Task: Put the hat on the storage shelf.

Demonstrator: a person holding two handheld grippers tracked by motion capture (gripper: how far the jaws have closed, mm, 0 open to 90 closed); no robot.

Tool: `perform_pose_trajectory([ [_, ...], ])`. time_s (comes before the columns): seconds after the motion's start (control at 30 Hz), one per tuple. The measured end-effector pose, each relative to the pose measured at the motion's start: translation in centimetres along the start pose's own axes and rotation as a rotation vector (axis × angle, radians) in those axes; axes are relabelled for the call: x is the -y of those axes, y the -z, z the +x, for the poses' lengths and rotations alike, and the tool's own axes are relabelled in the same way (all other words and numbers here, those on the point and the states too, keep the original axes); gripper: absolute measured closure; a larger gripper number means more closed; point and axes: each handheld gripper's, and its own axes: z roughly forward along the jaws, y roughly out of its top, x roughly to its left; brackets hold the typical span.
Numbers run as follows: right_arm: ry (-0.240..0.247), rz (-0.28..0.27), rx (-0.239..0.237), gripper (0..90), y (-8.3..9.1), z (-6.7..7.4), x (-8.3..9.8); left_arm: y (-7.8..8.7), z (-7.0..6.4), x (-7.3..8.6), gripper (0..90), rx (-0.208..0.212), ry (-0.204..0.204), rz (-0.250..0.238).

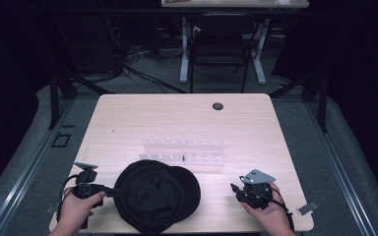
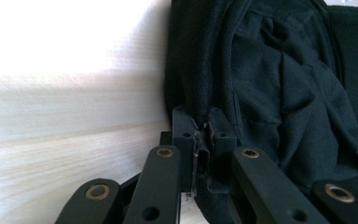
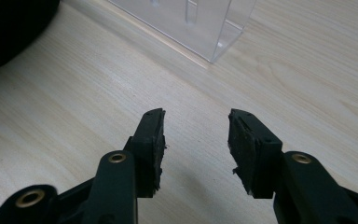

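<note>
Pinching only a thin fold of fabric, the left gripper (image 2: 204, 140) is clamped on the edge of the black cap (image 1: 152, 196), and that narrow bite is the main weakness of the hold. In the left gripper view the rim seam runs straight down between the pads at lower centre, with little cloth past them; a sharp tug could pull the seam out and drop the cap.

In the high view the cap lies at lower centre of the wooden table (image 1: 128, 118), crown open upward and brim pointing right, with the left gripper touching its left edge. Its lower edge sits close to the near edge of the table (bottom of the frame), so a slip while dragging that way could send it off the table.

A clear plastic rack (image 1: 183, 154) stands just above the cap in the high view, near but apart from it. Sweeping the cap upward in the frame could knock the rack or snag the soft crown on its pegs, and a small dark item (image 1: 183, 158) on the rack could be dislodged.

The right gripper (image 3: 196, 140) hangs released over bare wood at lower right, nothing between its parted jaws, well apart from the cap. With one side held, the floppy cap would likely sag or fold if lifted.
</note>
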Motion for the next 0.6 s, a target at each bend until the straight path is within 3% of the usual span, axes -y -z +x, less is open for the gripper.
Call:
perform_pose_trajectory([
  [0.17,-0.005,-0.002,-0.001,55.3,0.0,0.0,0.0,0.9,-0.8,-0.7,85.2,-0.021,-0.037,0.029],
  [0.2,-0.005,-0.002,-0.001,55.3,0.0,0.0,0.0,1.0,-1.0,-0.8,85.2,-0.016,-0.021,0.029],
  [0.27,-0.005,0.0,-0.003,55.3,0.0,0.0,0.0,1.3,-1.2,-1.1,85.2,-0.021,-0.04,0.038],
  [0.47,-0.006,0.004,-0.003,55.3,0.0,0.0,0.0,2.1,-1.9,-1.5,85.2,-0.043,-0.028,0.04],
  [0.6,-0.01,0.005,-0.001,55.2,0.1,0.0,0.0,2.9,-2.2,-2.1,85.3,-0.075,-0.058,0.049],
])
